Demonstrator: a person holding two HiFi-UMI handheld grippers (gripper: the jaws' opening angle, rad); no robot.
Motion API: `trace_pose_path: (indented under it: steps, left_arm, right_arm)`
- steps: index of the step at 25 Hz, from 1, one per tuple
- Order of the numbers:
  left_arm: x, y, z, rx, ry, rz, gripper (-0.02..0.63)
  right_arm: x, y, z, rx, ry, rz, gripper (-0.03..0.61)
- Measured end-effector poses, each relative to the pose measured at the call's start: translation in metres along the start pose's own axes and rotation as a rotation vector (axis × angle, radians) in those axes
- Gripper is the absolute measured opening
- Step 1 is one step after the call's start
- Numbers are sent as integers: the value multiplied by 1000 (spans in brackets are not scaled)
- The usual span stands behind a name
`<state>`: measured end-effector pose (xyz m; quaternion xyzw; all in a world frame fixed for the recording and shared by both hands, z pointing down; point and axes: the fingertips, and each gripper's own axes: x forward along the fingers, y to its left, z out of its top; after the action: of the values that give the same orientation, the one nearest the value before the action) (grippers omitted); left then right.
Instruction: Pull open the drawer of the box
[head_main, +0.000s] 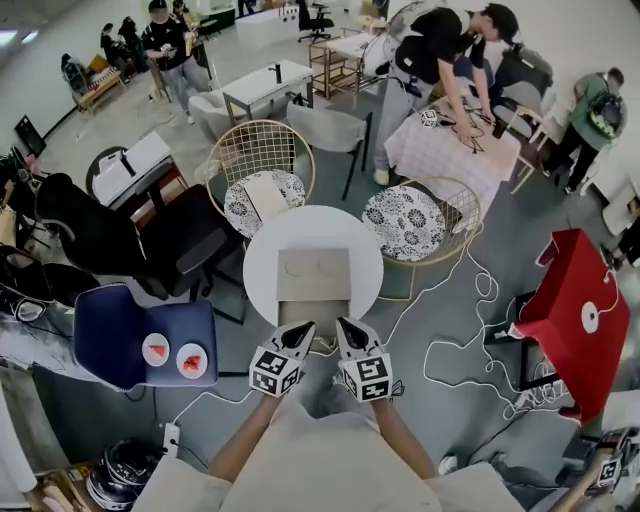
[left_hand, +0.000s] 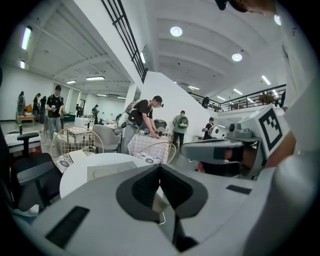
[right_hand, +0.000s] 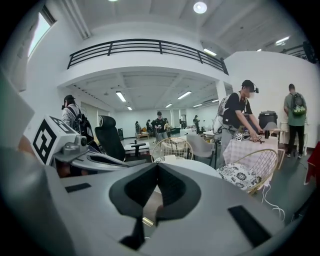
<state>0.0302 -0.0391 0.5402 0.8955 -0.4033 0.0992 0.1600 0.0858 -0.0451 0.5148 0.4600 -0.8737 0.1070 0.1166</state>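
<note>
Grey jaws together: left gripper (left_hand: 160, 166), right gripper (right_hand: 157, 165).

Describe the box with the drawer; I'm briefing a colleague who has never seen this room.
Find the round white table just ahead of the grippers, with two wire chairs with patterned cushions beyond it. On it, toward its near edge, lies the box, a flat tan block. It is the only thing on that table, and two faint circles mark its top.
</note>
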Motion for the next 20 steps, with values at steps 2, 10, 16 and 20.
trace_pose_path:
  steps: [2, 10, 16, 20]
  left_arm:
    - [-19, -5, -5, -7, -7, -4, 12]
    - [-95, -27, -31, -28, -28, -3, 11]
    - [-123, -57, -52, -41, -23, 6, 11]
    - [-142, -78, -61, -40, -27, -2, 11]
  right_arm:
    - [-11, 14, -5, 11, -3, -21, 15]
    - [-59, 85, -35, 32, 2, -45, 15]
    - [-101, 104, -44, 27, -13, -67, 15]
    - [-124, 118, -52, 37, -16, -80, 15]
